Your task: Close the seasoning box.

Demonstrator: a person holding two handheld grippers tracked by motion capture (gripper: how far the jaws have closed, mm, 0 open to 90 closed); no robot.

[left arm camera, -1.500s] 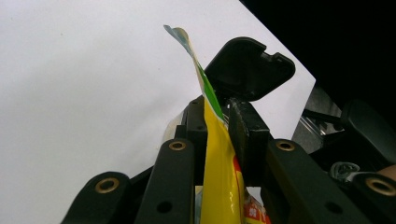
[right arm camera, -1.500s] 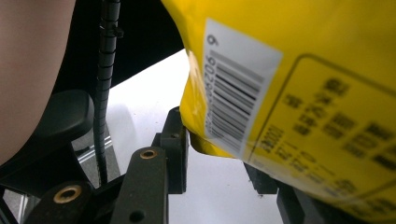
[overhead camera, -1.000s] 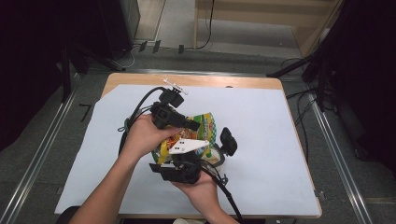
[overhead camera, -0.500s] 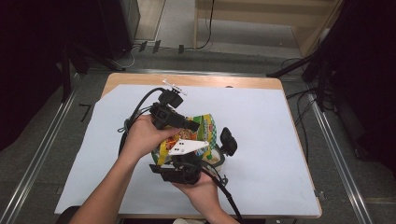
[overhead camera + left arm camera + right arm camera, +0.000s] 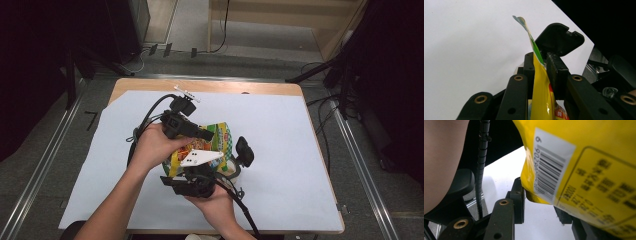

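Observation:
A yellow printed packet [image 5: 220,137] is held over the white sheet between both hands. My left gripper [image 5: 206,134] reaches in from the left, and in the left gripper view its jaws [image 5: 540,61] are shut on the packet's thin sealed edge [image 5: 539,85], which sticks up past the tips. My right gripper [image 5: 200,174], topped by a white three-cornered plate, comes from below. In the right gripper view the packet's barcode side [image 5: 579,162] fills the space between the jaws [image 5: 540,205]; the left jaw touches the packet and the right jaw is mostly hidden behind it.
The white sheet [image 5: 300,150] covers most of a wooden table [image 5: 210,86]. A black oval part [image 5: 245,151] stands at the packet's right side. Cables trail from both grippers. Metal rails and dark stands flank the table.

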